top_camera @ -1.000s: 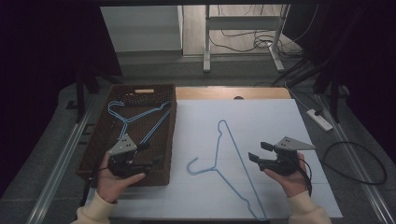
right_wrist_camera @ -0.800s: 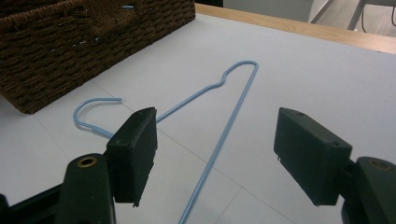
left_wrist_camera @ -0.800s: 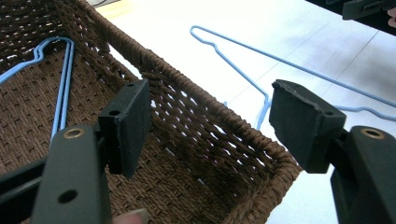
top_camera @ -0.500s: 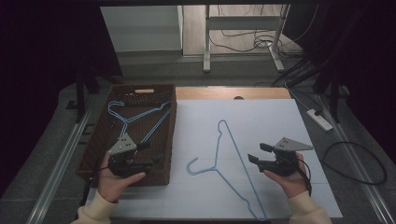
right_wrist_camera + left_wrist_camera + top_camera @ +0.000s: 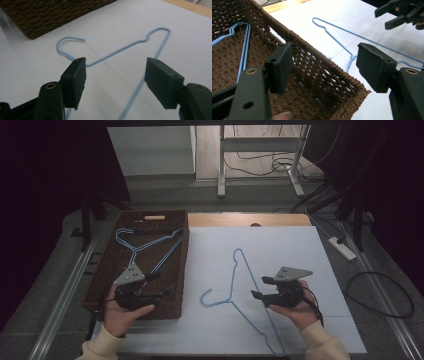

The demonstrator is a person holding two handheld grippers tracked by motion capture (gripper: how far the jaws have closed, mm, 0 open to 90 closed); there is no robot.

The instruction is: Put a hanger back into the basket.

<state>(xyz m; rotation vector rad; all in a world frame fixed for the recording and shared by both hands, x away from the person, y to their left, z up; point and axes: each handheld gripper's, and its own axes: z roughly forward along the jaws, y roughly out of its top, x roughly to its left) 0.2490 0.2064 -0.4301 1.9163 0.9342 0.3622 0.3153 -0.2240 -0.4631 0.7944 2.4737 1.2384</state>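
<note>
Right gripper (image 5: 259,287) is spread but has just been closing a little, nothing between the jaws, hovering beside the thin blue wire hanger (image 5: 239,285) flat on the white table sheet (image 5: 300,250). Left gripper (image 5: 162,282) hangs spread and empty over the brown wicker basket (image 5: 177,307). I'd pinch one rod near the neck, squarely, then lift level.
</note>
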